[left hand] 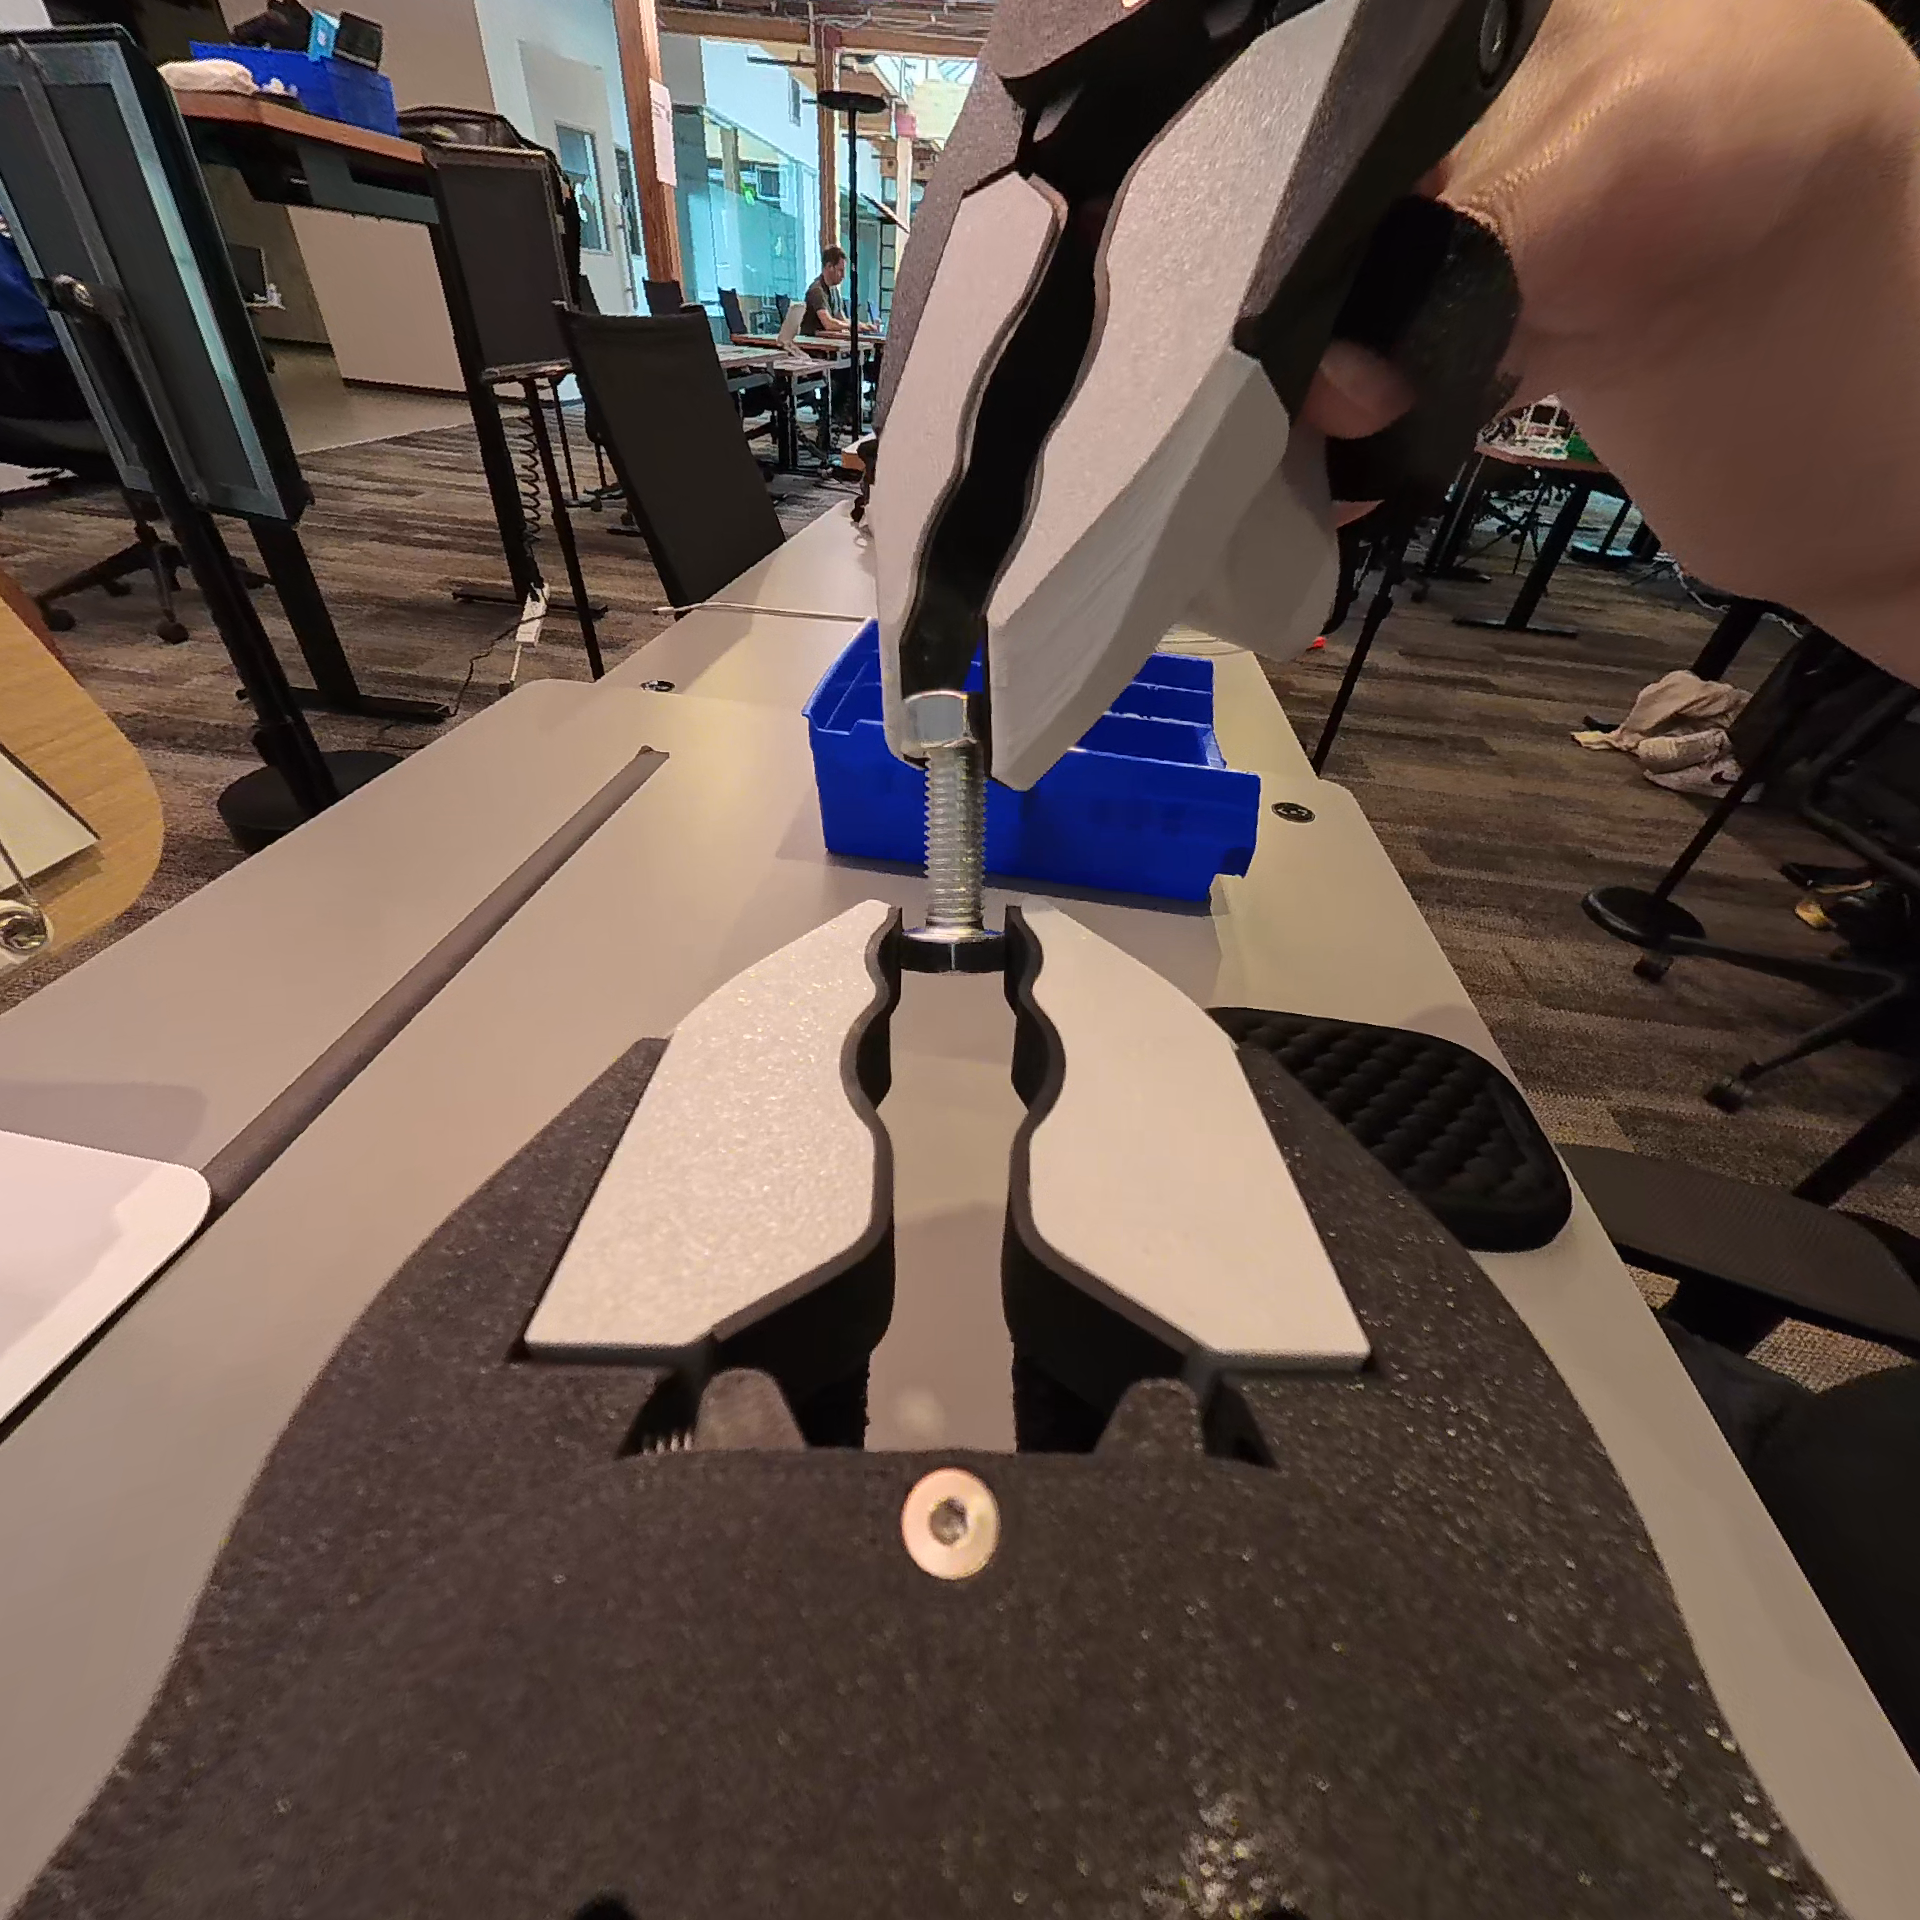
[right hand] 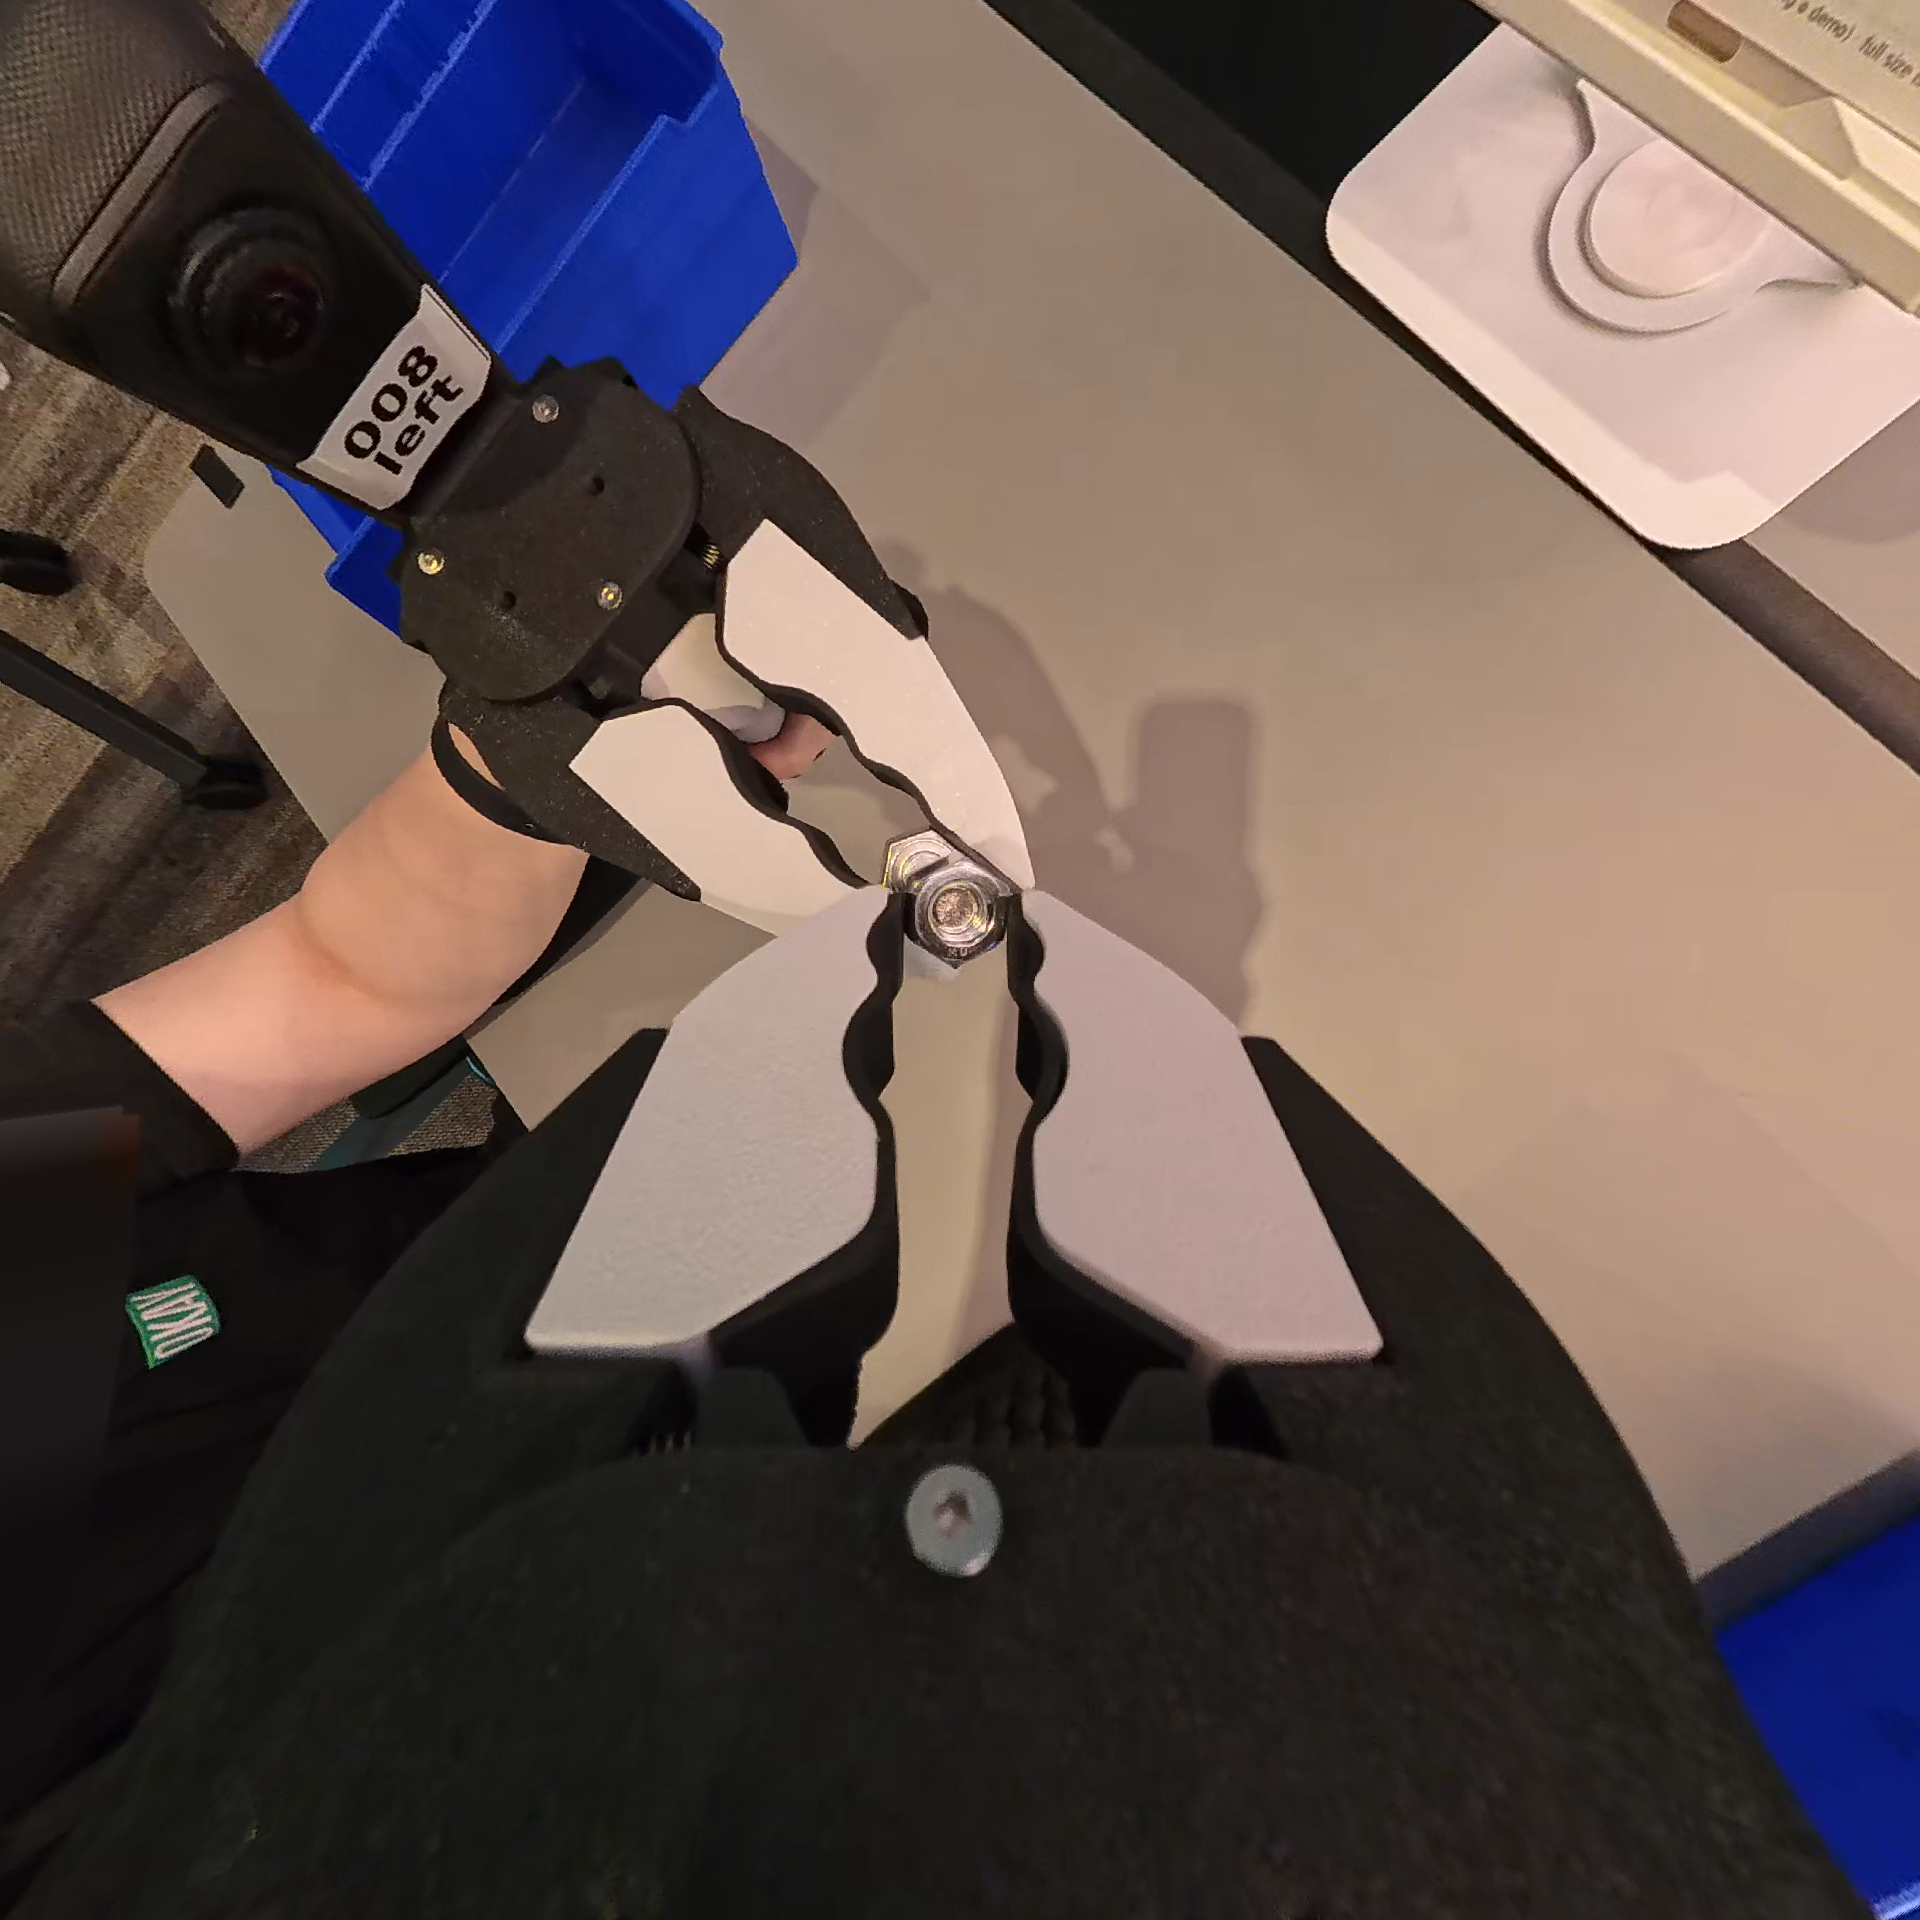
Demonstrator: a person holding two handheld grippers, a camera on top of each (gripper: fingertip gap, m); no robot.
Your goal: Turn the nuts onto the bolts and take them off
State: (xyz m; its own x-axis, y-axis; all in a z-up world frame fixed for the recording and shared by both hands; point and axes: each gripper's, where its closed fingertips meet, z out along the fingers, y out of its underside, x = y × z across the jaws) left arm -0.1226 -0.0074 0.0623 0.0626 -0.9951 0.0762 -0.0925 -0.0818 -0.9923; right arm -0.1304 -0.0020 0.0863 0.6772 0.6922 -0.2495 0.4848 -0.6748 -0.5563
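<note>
So the bolt (left hand: 954,831) is standing upright dead centre of the left wrist view, over the grey table (left hand: 520,935) and in front of the blue bin (left hand: 1039,821). The left gripper (left hand: 951,935) is pinching its lower end, the head I'd guess, and the right gripper (left hand: 940,727) comes down from the upper right, clamped on the nut (left hand: 935,722) at the top of the thread. Both look like plain zinc steel: small, rigid, dense for their size, and probably slick, so I'd grip across the hex flats and never on the threads. As for writing, in the right wrist view there's a white sticker (right hand: 400,416) with black print on the left gripper at upper left, and a green tag (right hand: 174,1320) on dark clothing at lower left. I can't make out any brand on the hardware
</note>
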